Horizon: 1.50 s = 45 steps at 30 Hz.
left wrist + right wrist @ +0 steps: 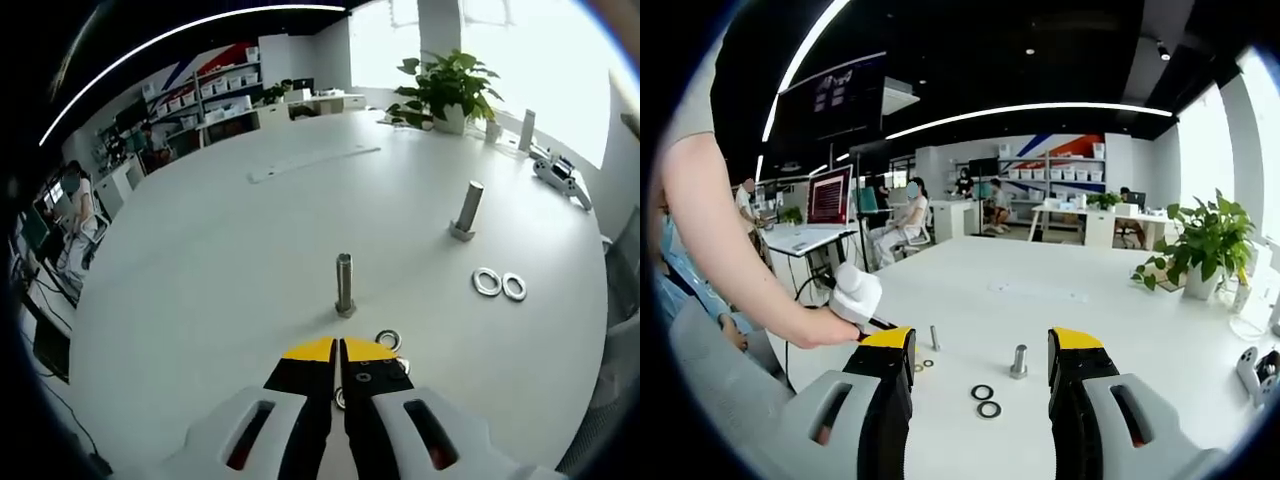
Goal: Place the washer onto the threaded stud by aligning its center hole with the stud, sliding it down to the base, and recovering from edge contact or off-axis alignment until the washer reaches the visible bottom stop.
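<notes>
Two washers (499, 285) lying side by side right of the left gripper (338, 350), its jaws pressed together, stud (344, 285) just ahead, right gripper (980, 345) spread wide.

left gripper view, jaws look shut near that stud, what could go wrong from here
1. The left gripper has its jaws closed low over the white table, with small silver washers beside its tips; whether it holds one is unclear, so the pick may have missed.
2. The upright threaded metal stud stands just ahead; a tilted approach could catch a washer's edge on its top.
</notes>
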Each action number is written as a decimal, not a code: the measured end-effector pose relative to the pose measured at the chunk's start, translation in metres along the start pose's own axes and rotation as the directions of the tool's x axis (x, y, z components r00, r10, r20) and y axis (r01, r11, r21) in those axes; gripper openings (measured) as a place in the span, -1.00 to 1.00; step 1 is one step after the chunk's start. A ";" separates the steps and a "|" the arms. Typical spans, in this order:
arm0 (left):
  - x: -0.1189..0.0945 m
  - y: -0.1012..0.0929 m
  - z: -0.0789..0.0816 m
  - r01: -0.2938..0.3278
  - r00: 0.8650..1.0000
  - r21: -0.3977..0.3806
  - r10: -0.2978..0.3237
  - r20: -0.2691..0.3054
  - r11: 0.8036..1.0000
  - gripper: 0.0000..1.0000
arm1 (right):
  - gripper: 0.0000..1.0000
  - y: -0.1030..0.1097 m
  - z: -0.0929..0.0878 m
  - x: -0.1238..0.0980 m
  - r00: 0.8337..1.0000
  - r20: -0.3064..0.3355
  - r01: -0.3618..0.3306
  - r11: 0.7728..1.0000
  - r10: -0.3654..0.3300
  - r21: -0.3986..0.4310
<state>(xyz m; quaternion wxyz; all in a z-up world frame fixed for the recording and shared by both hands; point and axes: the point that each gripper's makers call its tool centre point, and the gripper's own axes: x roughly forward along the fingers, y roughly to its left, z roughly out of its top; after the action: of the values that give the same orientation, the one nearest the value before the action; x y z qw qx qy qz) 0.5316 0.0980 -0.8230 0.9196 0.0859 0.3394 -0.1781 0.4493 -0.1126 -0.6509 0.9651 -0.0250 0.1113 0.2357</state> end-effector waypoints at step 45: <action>-0.004 -0.004 -0.036 -0.085 0.986 -0.143 0.104 0.130 0.986 -0.71 | 0.10 0.001 0.000 -0.002 1.000 -0.014 -0.004 1.000 0.003 -0.014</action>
<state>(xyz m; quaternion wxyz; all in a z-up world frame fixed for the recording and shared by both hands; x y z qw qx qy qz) 0.5058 0.1057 -0.8477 0.9518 0.0261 0.2826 -0.1160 0.4472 -0.1128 -0.6506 0.9637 -0.0332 0.1162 0.2380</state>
